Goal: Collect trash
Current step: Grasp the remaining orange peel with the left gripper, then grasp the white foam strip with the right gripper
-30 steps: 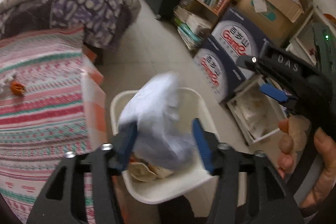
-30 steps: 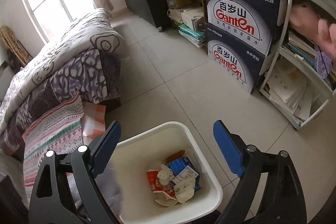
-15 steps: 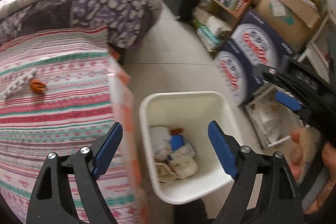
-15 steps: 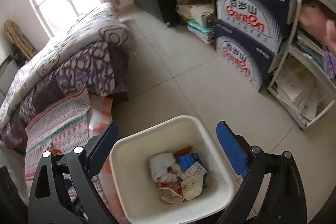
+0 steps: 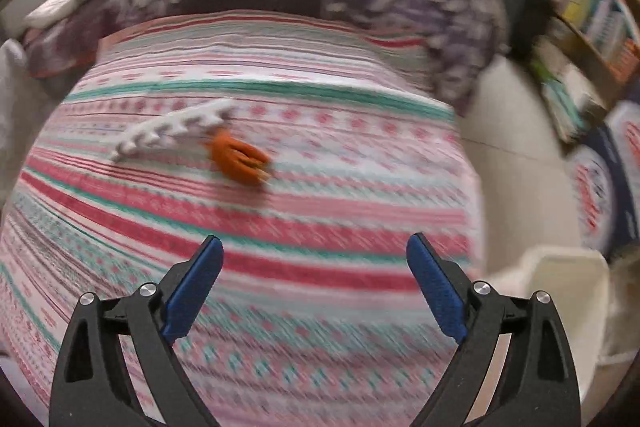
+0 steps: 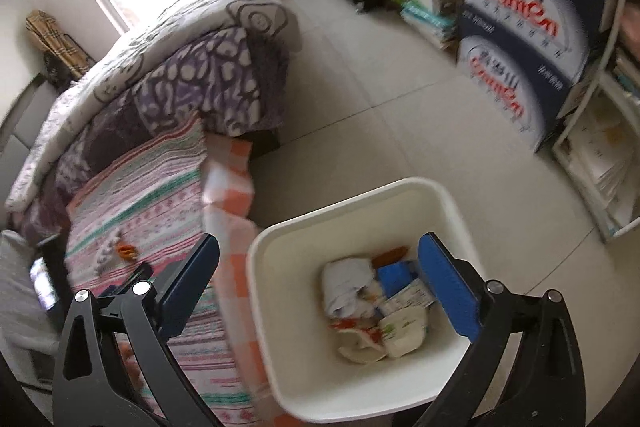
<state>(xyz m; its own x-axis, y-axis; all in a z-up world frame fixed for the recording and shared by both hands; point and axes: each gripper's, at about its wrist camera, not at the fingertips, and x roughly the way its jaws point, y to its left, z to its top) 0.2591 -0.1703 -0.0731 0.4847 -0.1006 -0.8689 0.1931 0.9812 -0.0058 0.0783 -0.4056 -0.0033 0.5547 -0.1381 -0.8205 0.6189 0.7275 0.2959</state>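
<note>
Facing the bed: left tongs [image 5: 314,259], spread wide, empty, over the striped blanket [image 5: 320,211]. Orange scrap [image 5: 239,159] lies ahead and left of them, long axis slanting down-right; white toothed strip [image 5: 172,131] touching beyond. Right tongs [image 6: 320,263], parted, empty, over the bin [image 6: 260,307]; left nearer.

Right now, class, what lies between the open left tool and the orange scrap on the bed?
Only bare striped blanket separates left tool from orange scrap, per the left wrist view.
</note>
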